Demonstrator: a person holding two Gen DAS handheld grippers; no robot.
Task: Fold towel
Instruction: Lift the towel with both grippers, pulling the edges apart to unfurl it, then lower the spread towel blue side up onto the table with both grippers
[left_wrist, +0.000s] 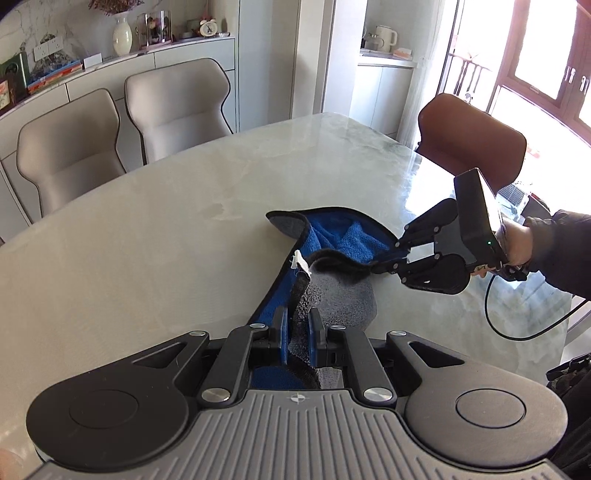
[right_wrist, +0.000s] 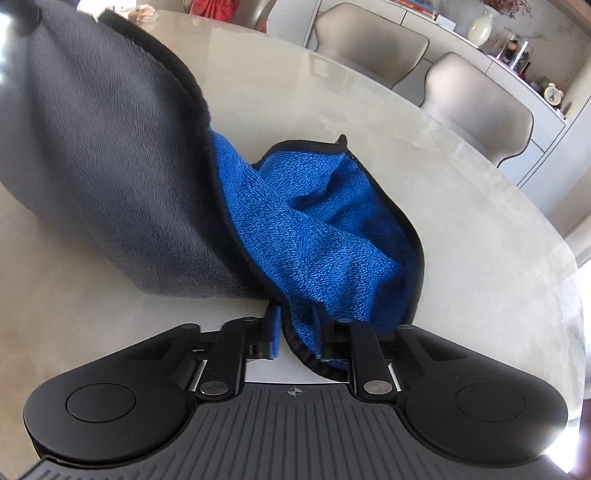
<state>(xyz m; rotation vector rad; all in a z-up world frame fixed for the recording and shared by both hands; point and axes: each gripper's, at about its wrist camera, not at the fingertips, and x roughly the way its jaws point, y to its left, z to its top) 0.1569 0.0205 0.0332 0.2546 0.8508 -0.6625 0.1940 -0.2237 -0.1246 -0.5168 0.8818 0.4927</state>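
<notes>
A towel (left_wrist: 343, 240), blue on one side and grey on the other with a black hem, hangs lifted between both grippers over the marble table (left_wrist: 147, 240). My left gripper (left_wrist: 298, 325) is shut on one towel corner close to the camera. My right gripper (left_wrist: 388, 256) is shut on another corner to the right; it is seen from the side in the left wrist view. In the right wrist view the towel (right_wrist: 314, 229) drapes from my right gripper (right_wrist: 295, 328), its grey side stretching up to the left. A far corner rests on the table.
Two beige chairs (left_wrist: 122, 129) stand at the table's far side and a brown chair (left_wrist: 476, 136) at its right end. A sideboard with a vase (left_wrist: 122, 35) runs along the wall. A black cable (left_wrist: 517, 328) hangs from the right gripper.
</notes>
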